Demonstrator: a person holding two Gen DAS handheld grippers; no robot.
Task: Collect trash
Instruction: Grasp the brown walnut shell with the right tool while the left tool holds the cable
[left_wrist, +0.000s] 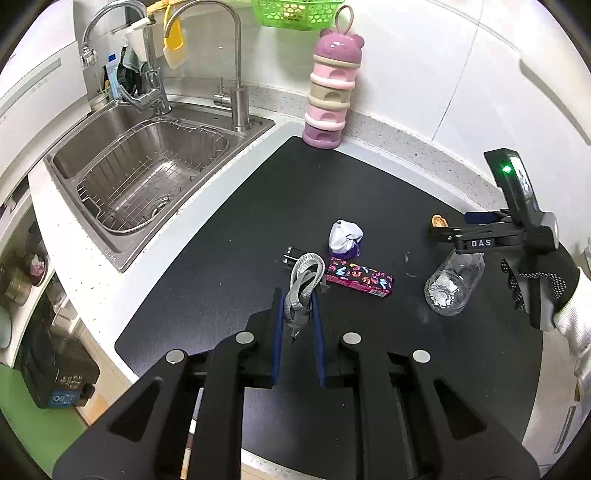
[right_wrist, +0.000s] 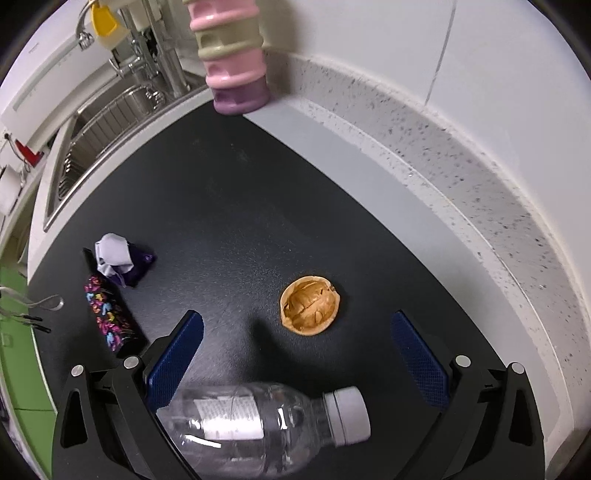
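Note:
My left gripper is shut on a grey looped strap and holds it above the black mat. A crumpled white and purple wrapper, a colourful patterned box and a clear plastic bottle lie on the mat. My right gripper is open above the mat, with a walnut shell half between its fingers. The bottle lies on its side just below it. The wrapper and the box lie to the left.
A steel sink with a wire basket is at the left. A pink stacked container stands at the mat's far edge by the wall. A small black object lies beside the box.

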